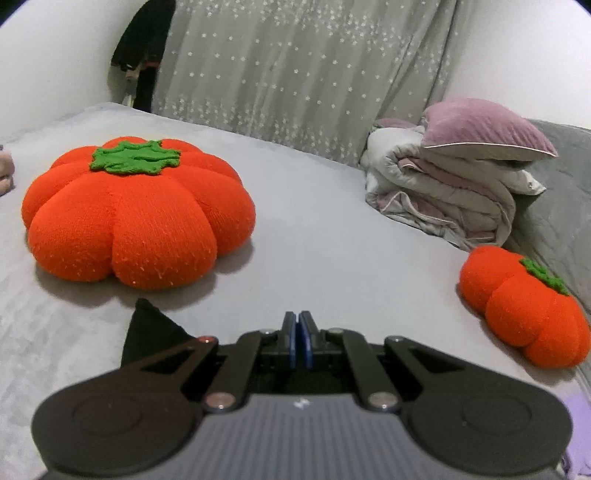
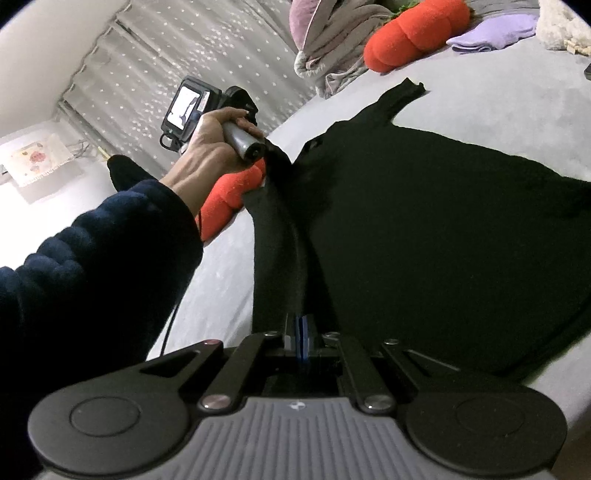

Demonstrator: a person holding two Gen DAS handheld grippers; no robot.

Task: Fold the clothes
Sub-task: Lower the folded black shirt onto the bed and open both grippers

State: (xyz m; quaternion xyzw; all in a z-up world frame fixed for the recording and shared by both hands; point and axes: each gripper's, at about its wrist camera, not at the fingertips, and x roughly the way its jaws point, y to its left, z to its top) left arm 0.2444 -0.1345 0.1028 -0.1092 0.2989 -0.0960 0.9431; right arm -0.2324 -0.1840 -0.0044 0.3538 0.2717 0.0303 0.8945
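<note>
While the black garment (image 2: 424, 229) lay spread over the grey bed (image 2: 498, 103), both tools had their blue pads pressed together. Seen from the right wrist, the right gripper (image 2: 302, 341) sat at 6 o'clock, and its pads were pinched on a dark fold of the cloth that ran up toward 12 o'clock. That fold stretched to the left gripper (image 2: 266, 146), which a hand (image 2: 210, 144) in a dark blue sleeve (image 2: 92, 258) held up at about 10 o'clock. The cloth bunched right at the front of that tool, so it looked clamped on it, though the tips were hidden from this side. Most of the garment lay flat from 1 o'clock to 4 o'clock, and one thin strap (image 2: 404, 92) pointed to 1 o'clock. Seen from the left wrist, the left gripper (image 1: 298, 325) had its jaws tight together at 6 o'clock, and a black corner of the garment (image 1: 147, 332) poked up just beside it at 8 o'clock. A big orange pumpkin pillow (image 1: 136, 214) rested on the bed at 10 o'clock. A small orange pumpkin pillow (image 1: 524, 310) sat at 3 o'clock. A folded quilt (image 1: 443, 199) with a purple pillow (image 1: 484, 129) on top sat at 2 o'clock. A grey curtain with little stars (image 1: 295, 74) hung at 12 o'clock. A folded purple cloth (image 2: 491, 35) lay far off at 1 o'clock in the right wrist view.
</note>
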